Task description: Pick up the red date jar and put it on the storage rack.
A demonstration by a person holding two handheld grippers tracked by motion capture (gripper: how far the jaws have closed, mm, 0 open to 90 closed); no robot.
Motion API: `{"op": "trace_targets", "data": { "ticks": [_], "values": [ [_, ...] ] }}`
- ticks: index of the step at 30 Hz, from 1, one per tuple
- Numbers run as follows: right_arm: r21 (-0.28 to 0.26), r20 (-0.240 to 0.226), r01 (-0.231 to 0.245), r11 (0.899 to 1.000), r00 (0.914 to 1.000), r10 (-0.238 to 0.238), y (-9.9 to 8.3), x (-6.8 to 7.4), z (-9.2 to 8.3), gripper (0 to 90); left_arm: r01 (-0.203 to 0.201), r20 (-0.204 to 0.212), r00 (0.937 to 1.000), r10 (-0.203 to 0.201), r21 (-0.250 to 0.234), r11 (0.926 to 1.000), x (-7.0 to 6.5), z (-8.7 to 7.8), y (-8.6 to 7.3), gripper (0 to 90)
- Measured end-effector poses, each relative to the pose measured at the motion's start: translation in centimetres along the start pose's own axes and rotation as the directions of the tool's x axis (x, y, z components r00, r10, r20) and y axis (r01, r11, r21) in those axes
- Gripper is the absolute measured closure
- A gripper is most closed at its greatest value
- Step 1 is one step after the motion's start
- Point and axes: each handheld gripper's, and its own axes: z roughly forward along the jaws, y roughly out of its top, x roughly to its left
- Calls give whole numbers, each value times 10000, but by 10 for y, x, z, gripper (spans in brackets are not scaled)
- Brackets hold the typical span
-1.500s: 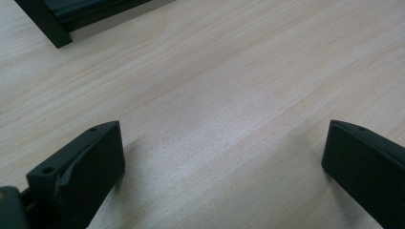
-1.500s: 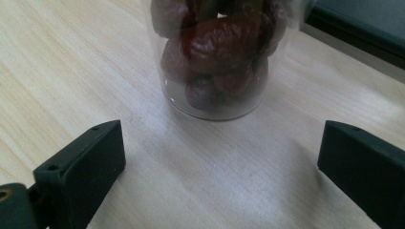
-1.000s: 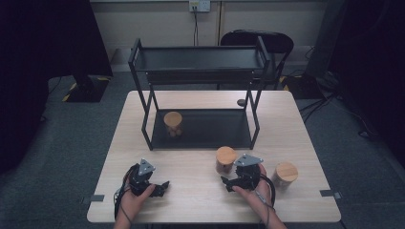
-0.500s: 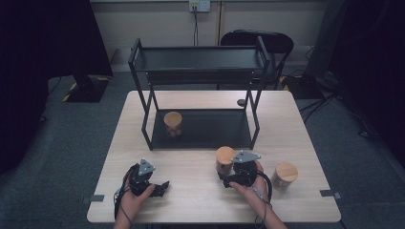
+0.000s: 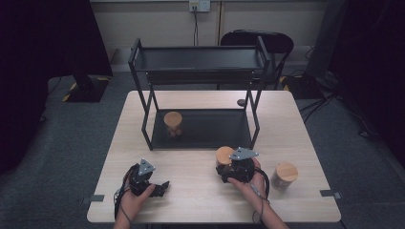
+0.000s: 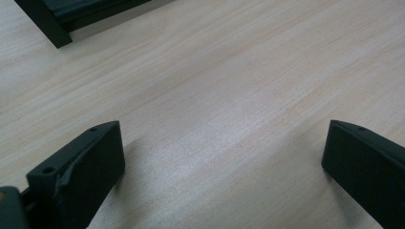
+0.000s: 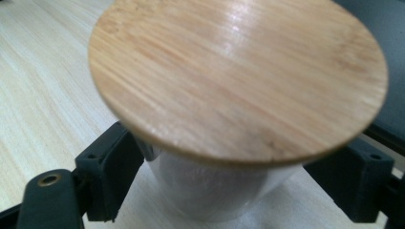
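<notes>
From above the near edge we look forward and down on the whole surface [image 5: 200, 191], with the black rack [image 5: 198, 62] in the upper middle of the frame. Our left gripper view sits very close to the bare wood. Our right gripper view looks close along its tongs [image 7: 224, 176] at a wooden-lidded jar [image 7: 239, 81], which the high view shares at lower centre-right.

Glossy bamboo-like lid [image 7: 239, 76] — matt wood table [image 6: 229, 95].
</notes>
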Motion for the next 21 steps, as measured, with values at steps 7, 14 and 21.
{"op": "trace_targets", "data": {
  "ticks": [7,14,21],
  "values": [
    [-228,-278,-124,9997,9995,118,1,-2,3,232,0,0,10000,0,1,10000,0,0,0,3],
    [-382,-396,-47,9993,9992,32,1,-2,4,253,-4,6,10000,4,0,10000,0,0,0,4],
    [-267,-496,262,9993,9984,-275,5,-4,5,254,-20,14,10000,20,7,10000,0,0,0,4]
  ]
}}
